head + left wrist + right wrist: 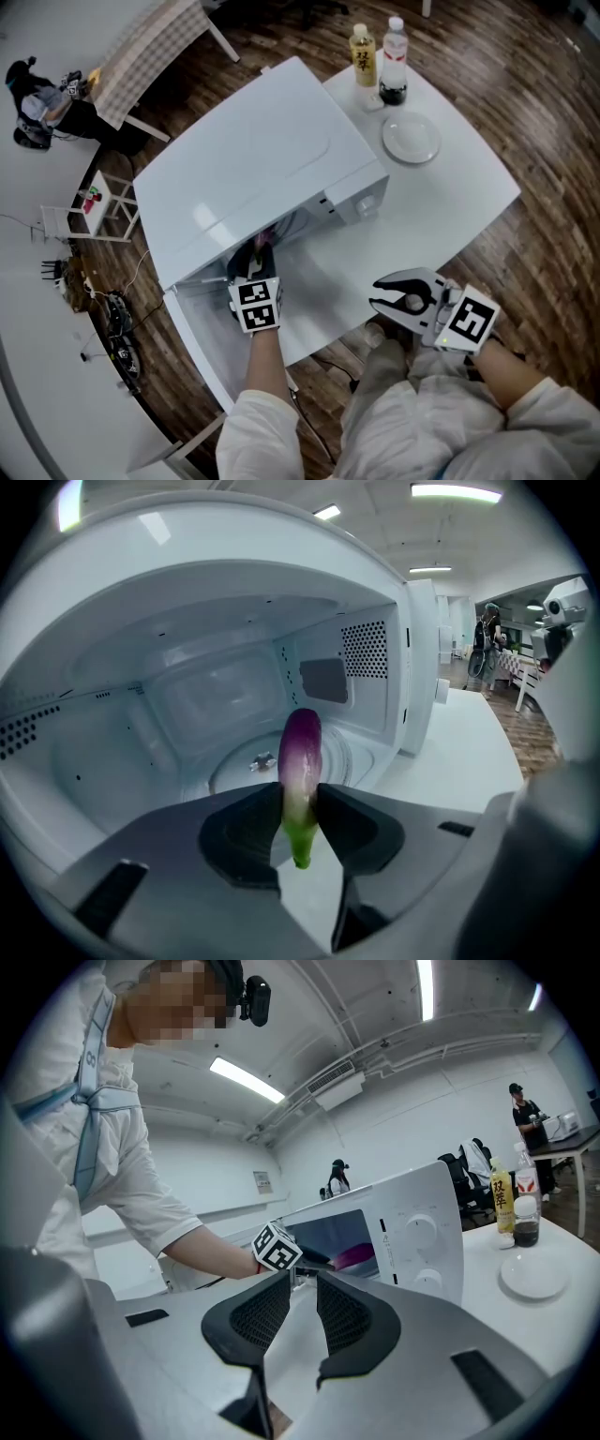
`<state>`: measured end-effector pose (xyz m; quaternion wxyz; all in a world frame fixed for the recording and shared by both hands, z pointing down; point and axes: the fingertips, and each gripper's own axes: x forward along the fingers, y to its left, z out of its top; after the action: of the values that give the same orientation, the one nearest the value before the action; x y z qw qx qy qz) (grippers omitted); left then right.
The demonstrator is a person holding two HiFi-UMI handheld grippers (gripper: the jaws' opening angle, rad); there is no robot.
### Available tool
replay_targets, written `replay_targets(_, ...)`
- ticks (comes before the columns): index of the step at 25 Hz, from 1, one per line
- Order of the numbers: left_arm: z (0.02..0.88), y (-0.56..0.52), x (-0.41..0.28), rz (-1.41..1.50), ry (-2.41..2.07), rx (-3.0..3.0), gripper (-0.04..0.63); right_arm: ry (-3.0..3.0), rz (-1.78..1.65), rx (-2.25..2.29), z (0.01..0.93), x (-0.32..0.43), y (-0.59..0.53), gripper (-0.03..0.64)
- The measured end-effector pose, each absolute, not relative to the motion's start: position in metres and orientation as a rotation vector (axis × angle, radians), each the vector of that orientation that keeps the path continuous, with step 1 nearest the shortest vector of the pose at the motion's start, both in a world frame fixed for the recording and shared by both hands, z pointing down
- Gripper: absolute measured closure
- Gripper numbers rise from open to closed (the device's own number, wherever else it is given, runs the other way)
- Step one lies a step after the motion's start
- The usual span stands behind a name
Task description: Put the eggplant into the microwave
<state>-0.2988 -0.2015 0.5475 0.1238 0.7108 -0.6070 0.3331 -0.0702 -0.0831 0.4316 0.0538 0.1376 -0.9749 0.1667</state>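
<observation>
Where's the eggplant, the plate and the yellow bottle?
eggplant [301, 752]: left gripper view, its purple body.
plate [411, 138]: head view, its bare middle.
yellow bottle [363, 60]: head view, its label.

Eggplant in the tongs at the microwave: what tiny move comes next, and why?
Probably ease the left tongs forward and down into the microwave. They grip the eggplant near its green end at the open mouth, and the glass turntable lies ahead and lower.

L gripper [260, 255] angled down, jaws clamped on eggplant [301, 761]; R gripper [379, 300] approx level, jaws apart, empty.
</observation>
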Motion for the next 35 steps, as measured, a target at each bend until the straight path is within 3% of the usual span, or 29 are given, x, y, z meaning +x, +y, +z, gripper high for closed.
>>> replay_targets(28,0.556,-0.217,-0.307,0.982,-1.763,2.095,0.471,-2.969,0.512,0.595,0.445,-0.120,-0.132,0.526)
replay_targets(35,0.556,-0.217,-0.306,0.982,-1.759,2.100,0.419,-2.960,0.506,0.589,0.446,-0.118,-0.131,0.526)
